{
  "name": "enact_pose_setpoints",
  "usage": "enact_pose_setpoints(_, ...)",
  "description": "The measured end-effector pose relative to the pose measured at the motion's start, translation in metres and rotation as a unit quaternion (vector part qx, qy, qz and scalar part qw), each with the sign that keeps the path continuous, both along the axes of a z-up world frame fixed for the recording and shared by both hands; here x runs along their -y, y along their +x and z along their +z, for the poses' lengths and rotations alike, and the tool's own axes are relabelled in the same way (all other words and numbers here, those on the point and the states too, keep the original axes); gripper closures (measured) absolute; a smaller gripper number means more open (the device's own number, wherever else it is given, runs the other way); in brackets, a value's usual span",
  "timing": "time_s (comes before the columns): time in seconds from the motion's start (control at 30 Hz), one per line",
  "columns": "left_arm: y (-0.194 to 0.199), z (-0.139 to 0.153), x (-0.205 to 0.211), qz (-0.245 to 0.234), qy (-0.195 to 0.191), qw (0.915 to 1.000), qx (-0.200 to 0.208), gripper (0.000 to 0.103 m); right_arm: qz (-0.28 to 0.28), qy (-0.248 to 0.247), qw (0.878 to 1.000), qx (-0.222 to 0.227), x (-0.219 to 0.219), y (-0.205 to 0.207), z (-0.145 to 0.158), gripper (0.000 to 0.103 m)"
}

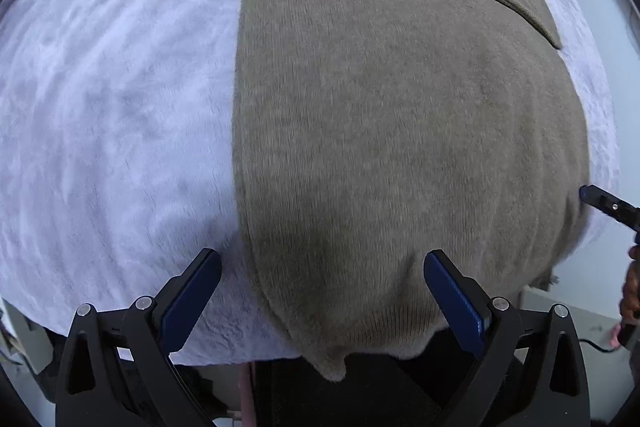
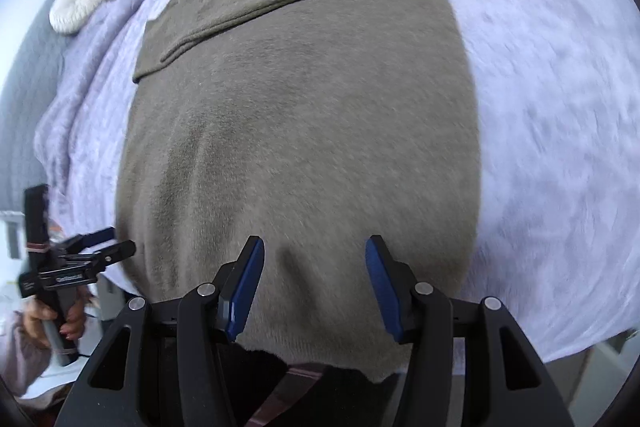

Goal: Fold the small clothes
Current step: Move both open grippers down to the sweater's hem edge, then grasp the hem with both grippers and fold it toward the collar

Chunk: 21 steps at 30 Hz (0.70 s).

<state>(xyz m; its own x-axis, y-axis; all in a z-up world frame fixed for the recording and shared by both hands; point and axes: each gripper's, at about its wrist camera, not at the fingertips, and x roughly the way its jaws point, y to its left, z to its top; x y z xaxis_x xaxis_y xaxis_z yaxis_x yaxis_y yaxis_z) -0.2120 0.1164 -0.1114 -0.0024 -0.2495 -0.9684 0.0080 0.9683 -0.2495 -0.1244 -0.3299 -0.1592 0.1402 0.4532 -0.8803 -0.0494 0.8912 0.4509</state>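
Now the left gripper (image 1: 322, 277) hung open above the near hem of the sweater (image 1: 400, 131), which lay flat on the blanket (image 1: 112, 107); the right gripper (image 2: 315, 269) gaped too. Both should pinch hem corners evenly.

The support is a bed covered by a pale lilac fleece blanket (image 2: 540, 107) with a soft, brushed surface. An olive-brown knitted garment (image 2: 300, 155) lies flat directly on it, filling the centre of both views, and its near hem hangs a little over the blanket's edge at 6 o'clock. Its far part, toward 12 o'clock, is folded over in a band. At 10 o'clock in the right wrist view, a round cream cushion (image 2: 74, 9) rests beside the blanket's bunched edge.
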Motion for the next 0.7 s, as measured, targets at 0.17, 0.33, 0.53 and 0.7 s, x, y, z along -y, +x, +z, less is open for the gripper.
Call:
enact_pose_setpoints(0.17, -0.021, -0.006, -0.003, -0.032, -0.042, 0.9982, -0.028, 0.002, -0.003, 0.049, 0.997, -0.055, 0.036, -0.036, -0.024, 0.046)
enact_pose_setpoints(0.33, -0.025, -0.003, 0.013, -0.049, -0.063, 0.9962, -0.035, 0.002, 0.026, 0.05, 0.994, -0.097, 0.033, -0.052, -0.053, 0.046)
enact_pose_setpoints(0.53, -0.029, -0.007, 0.038, -0.073, -0.015, 0.9965, -0.037, 0.018, 0.01, 0.109, 0.987, -0.117, 0.013, -0.048, -0.08, 0.045)
enact_pose_setpoints(0.7, -0.02, 0.01, 0.054, -0.091, -0.034, 0.9948, -0.031, 0.09, -0.013, 0.191, 0.972, -0.133, 0.016, -0.053, -0.069, 0.093)
